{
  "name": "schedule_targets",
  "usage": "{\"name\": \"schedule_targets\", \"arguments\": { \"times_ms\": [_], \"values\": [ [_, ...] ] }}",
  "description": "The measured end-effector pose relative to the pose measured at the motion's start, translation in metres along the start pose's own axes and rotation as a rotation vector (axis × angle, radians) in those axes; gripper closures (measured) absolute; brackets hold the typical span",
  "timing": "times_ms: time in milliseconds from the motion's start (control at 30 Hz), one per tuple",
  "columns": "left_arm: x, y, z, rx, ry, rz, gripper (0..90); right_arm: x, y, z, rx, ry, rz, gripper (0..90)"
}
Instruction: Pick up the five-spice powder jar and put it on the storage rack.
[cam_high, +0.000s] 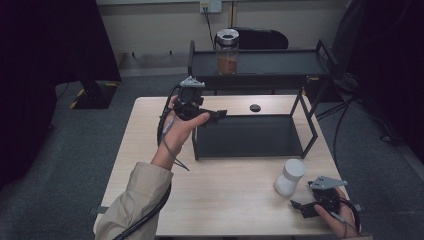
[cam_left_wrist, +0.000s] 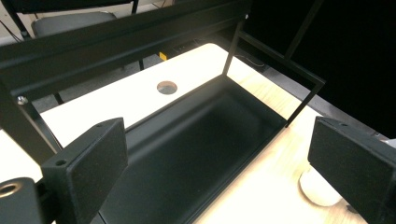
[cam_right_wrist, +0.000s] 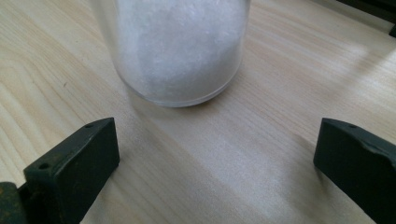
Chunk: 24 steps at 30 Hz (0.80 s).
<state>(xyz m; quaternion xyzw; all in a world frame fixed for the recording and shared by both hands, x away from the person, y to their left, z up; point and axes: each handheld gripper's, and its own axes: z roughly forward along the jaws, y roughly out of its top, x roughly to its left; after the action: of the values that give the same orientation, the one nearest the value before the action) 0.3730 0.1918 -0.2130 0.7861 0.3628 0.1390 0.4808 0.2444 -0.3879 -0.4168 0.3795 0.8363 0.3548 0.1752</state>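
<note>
Right gripper (cam_high: 306, 207): resting low near the front right corner of the table (cam_high: 230, 200), jaws spread wide, nothing between them. In the right gripper view, both pads apart with bare wood between, and just ahead the white jar (cam_right_wrist: 180, 46), upright on the table, filled with a white grainy content, not touched. In the high view, same white jar (cam_high: 290, 176) standing just beside the right gripper, in front of the right end of the black shelf rack (cam_high: 250, 135).

Left gripper (cam_high: 212, 116): held over the left end of the rack's lower tray, jaws also spread and empty. In the left gripper view, looking down along the lower tray (cam_left_wrist: 196, 154), dark and with nothing in it; a round hole (cam_left_wrist: 166, 87) in the table surface behind it; a bit of the white jar low at the right edge.

Farther out: on the upper shelf (cam_high: 260, 62), a glass jar with brown content (cam_high: 227, 51), upright.

Step in hand, as a judgement: approach to the white jar, grasp not yet made. Probably meant for the rack, but cannot tell which level.

Next move calls for: advancing the right gripper level so that the jar body comes between the pads, closing at mid-height, not near the top, to avoid tipping; keeping the jar upright during the lift.
</note>
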Motion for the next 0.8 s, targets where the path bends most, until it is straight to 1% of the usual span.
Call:
{"name": "schedule_targets", "arguments": {
  "times_ms": [100, 167, 400, 567, 600, 700, 767, 800],
  "values": [
    [0.003, -0.008, 0.0, 0.001, -0.006, -0.005, 1.9, 0.0, 0.0, 0.0, 0.0, 0.0, 0.0, 0.0],
    [0.005, -0.017, -0.001, -0.002, -0.012, -0.003, 0.7, 0.0, 0.0, 0.0, 0.0, 0.0, 0.0, 0.0],
    [0.01, -0.036, -0.003, 0.001, -0.016, -0.016, 0.7, 0.0, 0.0, 0.0, 0.0, 0.0, 0.0, 0.0],
    [0.011, -0.049, -0.003, 0.013, -0.001, -0.035, 0.8, 0.0, 0.0, 0.0, 0.0, -0.001, 0.0, 0.0],
    [0.012, -0.051, -0.003, 0.015, -0.004, -0.035, 0.8, 0.0, 0.0, 0.0, 0.0, -0.001, 0.0, 0.0],
    [0.011, -0.057, -0.003, 0.023, 0.006, -0.024, 0.9, 0.0, 0.0, 0.0, 0.0, -0.001, 0.0, 0.0],
    [0.011, -0.062, -0.004, 0.023, 0.001, -0.027, 0.9, 0.0, 0.0, 0.0, 0.0, -0.001, 0.0, 0.0],
    [0.011, -0.062, -0.004, 0.023, 0.001, -0.027, 0.9, 0.0, 0.0, 0.0, 0.0, -0.001, 0.0, 0.0]
  ]
}}
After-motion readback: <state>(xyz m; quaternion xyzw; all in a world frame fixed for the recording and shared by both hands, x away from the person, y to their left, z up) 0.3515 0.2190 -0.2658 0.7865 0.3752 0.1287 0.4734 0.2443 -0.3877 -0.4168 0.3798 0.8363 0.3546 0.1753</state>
